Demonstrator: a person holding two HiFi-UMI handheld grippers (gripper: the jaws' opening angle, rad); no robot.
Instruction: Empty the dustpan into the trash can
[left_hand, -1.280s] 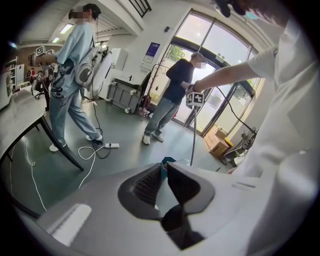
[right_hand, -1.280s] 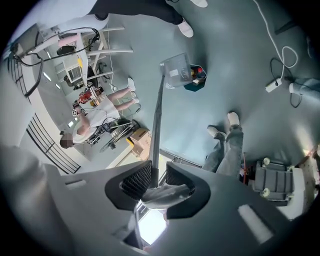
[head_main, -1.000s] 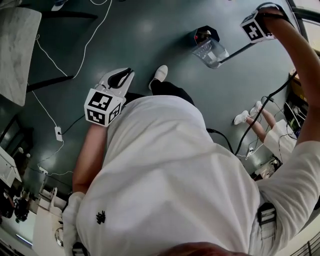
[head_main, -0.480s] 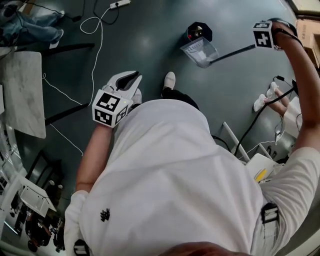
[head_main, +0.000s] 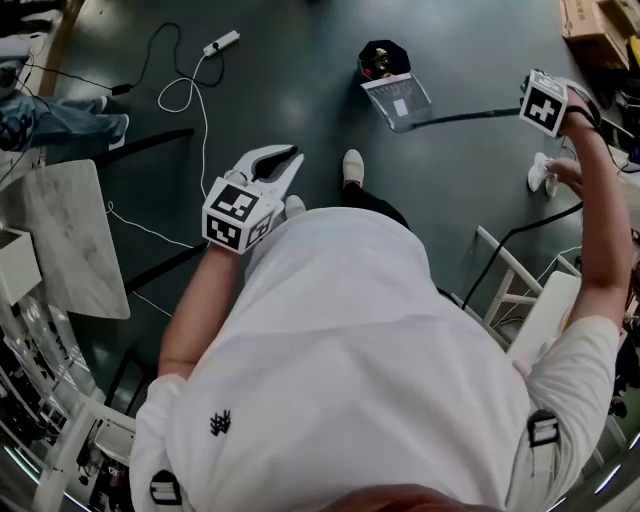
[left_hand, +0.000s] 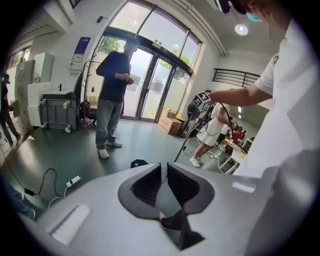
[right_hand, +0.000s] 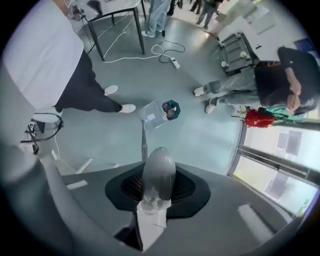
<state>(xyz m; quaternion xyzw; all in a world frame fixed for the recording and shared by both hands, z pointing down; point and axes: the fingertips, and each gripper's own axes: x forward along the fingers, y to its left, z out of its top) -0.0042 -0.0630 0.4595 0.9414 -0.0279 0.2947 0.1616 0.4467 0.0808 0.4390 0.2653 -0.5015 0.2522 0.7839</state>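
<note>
- The right gripper is clamped on the top of the long handle. The arm is stretched out, apparently to reach the bin without stooping.
- The dustpan, a clear plastic pan with a pale label on a thin dark pole, lies low over the floor. Its pan end is against the trash can, a small black bin with coloured litter inside.
- The left gripper, jaws nearly together around nothing, hangs beside the person's waist, seemingly idle while 1 gripper does the job.
- Tipping looks imminent, not finished.
</note>
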